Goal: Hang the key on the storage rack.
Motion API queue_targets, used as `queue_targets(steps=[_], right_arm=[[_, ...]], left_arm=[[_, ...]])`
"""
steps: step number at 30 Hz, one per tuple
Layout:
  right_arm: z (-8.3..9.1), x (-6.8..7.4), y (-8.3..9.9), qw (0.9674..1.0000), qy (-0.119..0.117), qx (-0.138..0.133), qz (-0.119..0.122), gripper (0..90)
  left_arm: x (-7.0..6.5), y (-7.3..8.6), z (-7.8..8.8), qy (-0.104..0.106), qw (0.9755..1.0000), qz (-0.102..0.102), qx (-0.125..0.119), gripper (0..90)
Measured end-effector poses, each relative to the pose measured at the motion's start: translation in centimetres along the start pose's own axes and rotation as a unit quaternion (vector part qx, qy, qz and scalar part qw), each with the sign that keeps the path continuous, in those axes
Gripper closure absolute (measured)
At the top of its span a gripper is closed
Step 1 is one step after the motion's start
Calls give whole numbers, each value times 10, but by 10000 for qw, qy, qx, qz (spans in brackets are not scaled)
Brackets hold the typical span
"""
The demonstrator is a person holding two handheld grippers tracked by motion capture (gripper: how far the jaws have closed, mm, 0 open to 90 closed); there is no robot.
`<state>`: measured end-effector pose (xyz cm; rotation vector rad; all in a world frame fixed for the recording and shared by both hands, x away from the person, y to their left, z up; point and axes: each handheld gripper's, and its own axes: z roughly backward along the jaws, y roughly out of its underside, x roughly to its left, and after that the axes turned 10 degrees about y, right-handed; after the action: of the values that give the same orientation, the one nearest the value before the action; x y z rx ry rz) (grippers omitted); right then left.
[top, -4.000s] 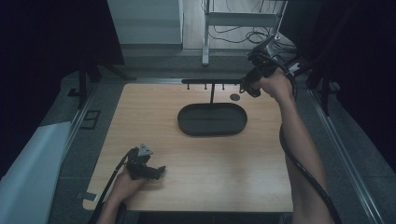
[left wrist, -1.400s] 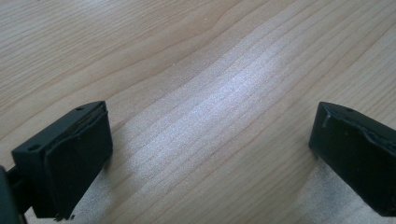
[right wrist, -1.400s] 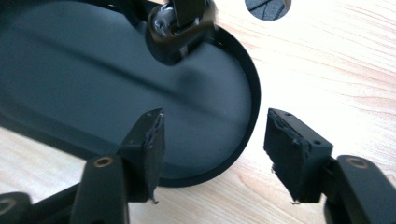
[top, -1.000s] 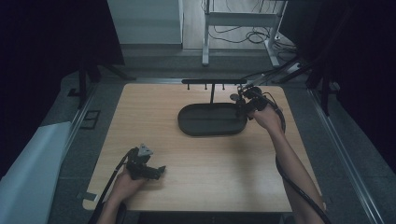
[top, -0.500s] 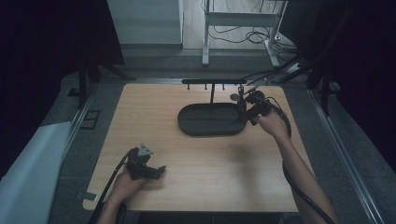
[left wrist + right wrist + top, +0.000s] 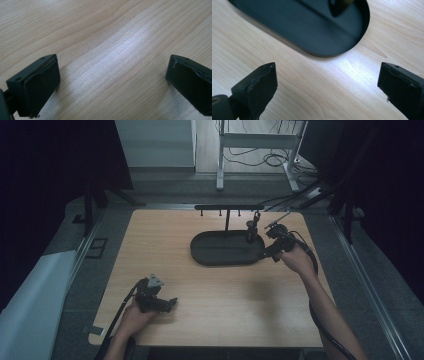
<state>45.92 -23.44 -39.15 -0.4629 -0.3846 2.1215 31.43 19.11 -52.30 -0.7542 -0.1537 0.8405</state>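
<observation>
High view: light wood surface (image 6: 210, 290), grainy. Dark oval tray (image 6: 225, 251) with T-shaped stand (image 6: 227, 210); right gripper (image 6: 267, 251) beside tray's right end.
Left gripper view: left gripper (image 6: 112, 82) spread, 2 blocky black jaws.
Right gripper view: right gripper spread, smooth tray ahead.

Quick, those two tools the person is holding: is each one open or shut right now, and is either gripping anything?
Left tool: open, holding nothing, over bare table.
Right tool: open, holding nothing, beside the dark oval tray.
</observation>
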Motion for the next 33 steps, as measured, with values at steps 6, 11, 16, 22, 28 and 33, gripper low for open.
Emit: queue_targets(steps=[6,11,16,22,28,33], right_arm=[[5,0,9,10000,60,-9,51,19],[11,-1,18,9999,52,-87,75,18],[17,1,33,9998,26,-153,86,17],[20,2,47,9998,16,-168,89,17],[24,3,61,9997,24,-223,62,17],[28,2,68,9997,18,-255,50,17]], left_arm=[[0,0,0,0,10000,2,0,0],[0,0,0,-1,10000,-1,1,0],[0,0,0,-3,10000,-1,-1,0],[0,0,0,0,10000,1,-1,0],[0,0,0,0,10000,2,-3,0],[0,0,0,-1,10000,1,-1,0]])
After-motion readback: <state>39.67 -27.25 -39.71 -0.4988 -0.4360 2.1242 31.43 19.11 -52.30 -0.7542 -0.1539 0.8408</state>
